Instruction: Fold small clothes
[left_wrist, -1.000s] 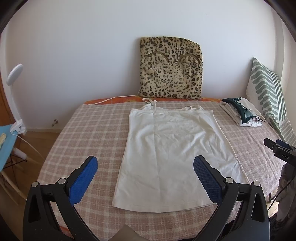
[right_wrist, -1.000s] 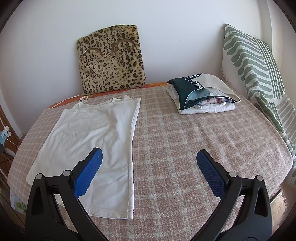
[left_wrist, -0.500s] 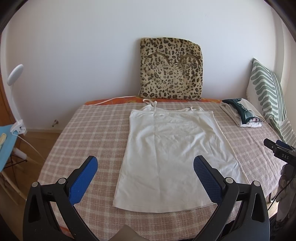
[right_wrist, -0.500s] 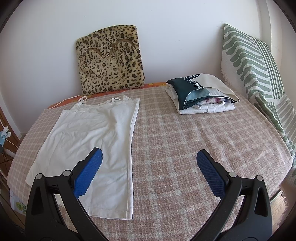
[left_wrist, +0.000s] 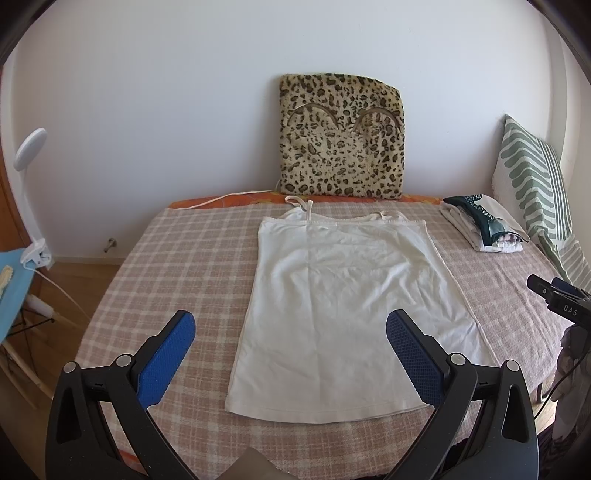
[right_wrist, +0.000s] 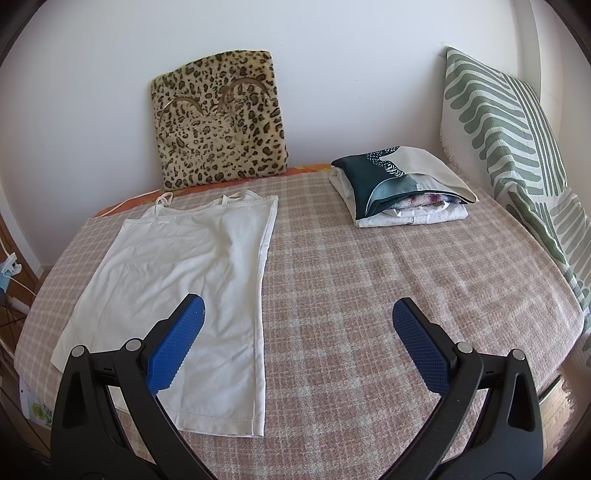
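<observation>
Only the left wrist view shows the white clip lamp at nine o'clock; both wide-open jaws hover above the flat white cotton camisole on the checked bed.

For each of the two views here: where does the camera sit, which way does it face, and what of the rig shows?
Left wrist: on the left hand-held gripper, open, facing the white camisole square on; the right gripper's tip shows at the edge.
Right wrist: on the right hand-held gripper, open, facing bare checked blanket.
Shared: camisole, leopard cushion, folded stack, striped pillow.
</observation>
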